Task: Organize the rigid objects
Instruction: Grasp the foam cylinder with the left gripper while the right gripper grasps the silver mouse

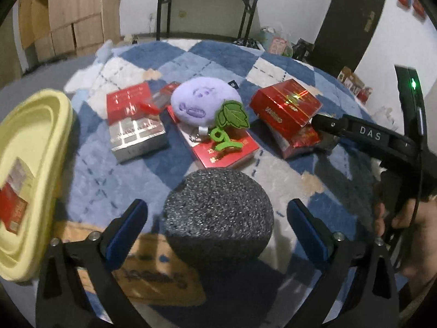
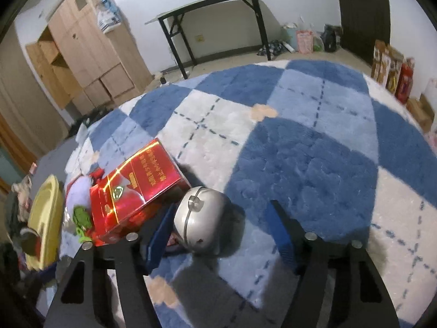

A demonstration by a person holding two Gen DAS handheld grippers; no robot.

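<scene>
We see the dark grey speckled foam ball (image 1: 218, 216) lying on the blue and white checked carpet (image 1: 286, 180), right between the released jaws of our left gripper (image 1: 217, 218), centred in the gap but touching neither blue pad. The round silver metal bell (image 2: 200, 220) sits between the released jaws of our right gripper (image 2: 221, 227) too, but off-centre, just beside the left pad and near the shiny red box (image 2: 136, 188). We judge each gripper is nearest its own object; being round, neither has a long axis, so closing is enough.
</scene>
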